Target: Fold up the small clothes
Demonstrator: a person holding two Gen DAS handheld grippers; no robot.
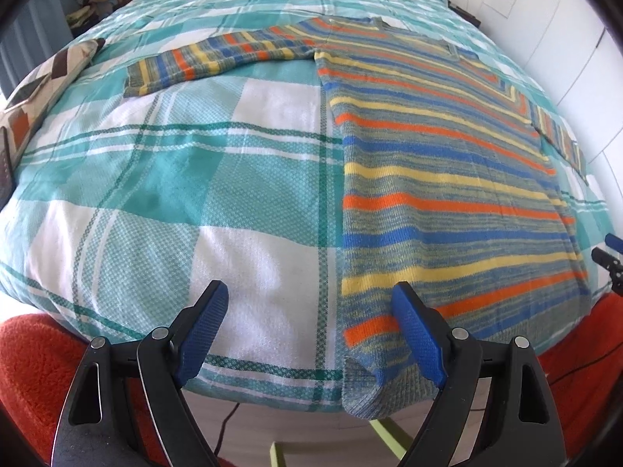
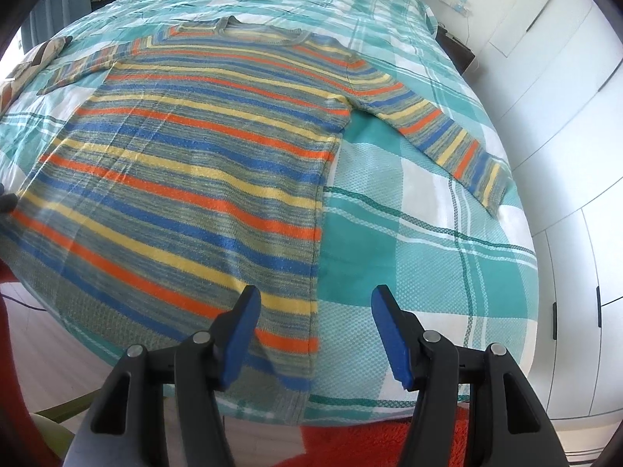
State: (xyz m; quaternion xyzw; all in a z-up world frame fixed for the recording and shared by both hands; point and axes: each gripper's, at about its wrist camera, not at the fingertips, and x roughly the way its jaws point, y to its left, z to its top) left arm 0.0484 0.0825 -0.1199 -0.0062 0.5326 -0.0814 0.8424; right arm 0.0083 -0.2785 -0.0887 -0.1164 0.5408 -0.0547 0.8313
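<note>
The striped knit sweater (image 1: 447, 179) lay flat on the plaid bedspread (image 1: 163, 179), hem nearest both tools. The left gripper (image 1: 311, 330) stood spread and empty astride the hem's left corner; the right gripper (image 2: 315, 334) likewise gaped over the right corner. Pinching both layers at each corner seemed wisest. The hem's very edge drooped out of sight.

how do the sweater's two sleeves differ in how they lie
The left sleeve reaches out across the bed nearly level with the shoulders; the right sleeve slants down toward the hem side. The left sleeve's cuff ends near a patterned pillow; the right sleeve's cuff lies by the bed edge next to the white cupboards. Both lie flat, unfolded, with the same stripes.
</note>
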